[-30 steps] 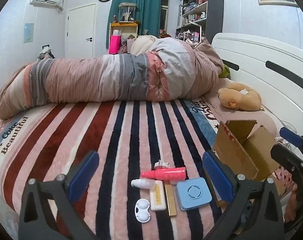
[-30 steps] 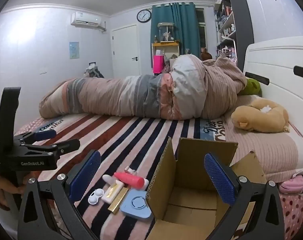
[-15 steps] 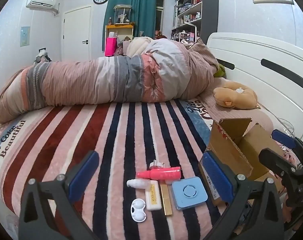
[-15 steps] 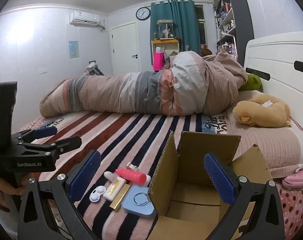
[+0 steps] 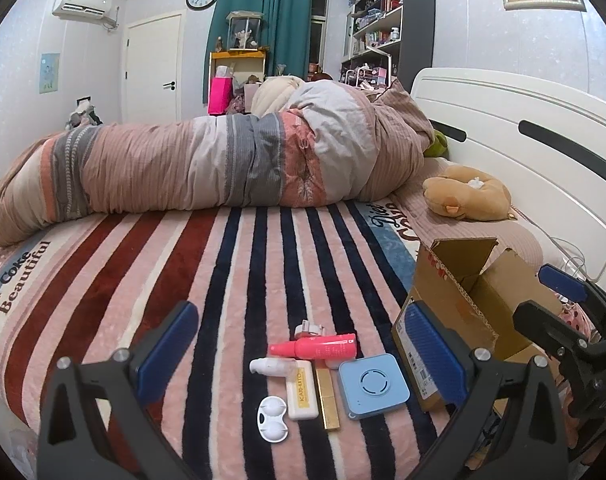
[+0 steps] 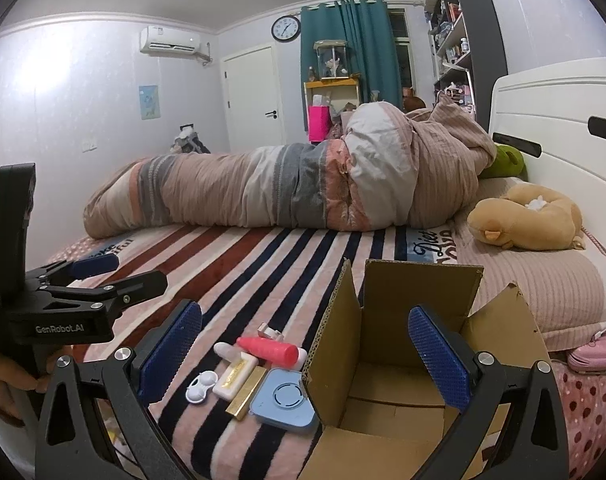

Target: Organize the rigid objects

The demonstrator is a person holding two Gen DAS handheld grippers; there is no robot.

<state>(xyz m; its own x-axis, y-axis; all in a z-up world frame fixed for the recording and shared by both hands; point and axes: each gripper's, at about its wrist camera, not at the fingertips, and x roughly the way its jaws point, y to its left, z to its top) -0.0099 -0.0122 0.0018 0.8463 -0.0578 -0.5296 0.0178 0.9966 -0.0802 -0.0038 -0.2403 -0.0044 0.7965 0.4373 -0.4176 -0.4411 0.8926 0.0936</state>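
Small rigid toiletries, including a pink plastic tube and square blue case, lie clustered on the striped blanket beside an open cardboard box. Both grippers, left and right, gape empty. They look light and slick; grasp the tube mid-body.

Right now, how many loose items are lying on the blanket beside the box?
6, maybe more hidden behind: blue square case nearest the cardboard box, gold bar, white tube, white lens case, red tube, small clip behind it.
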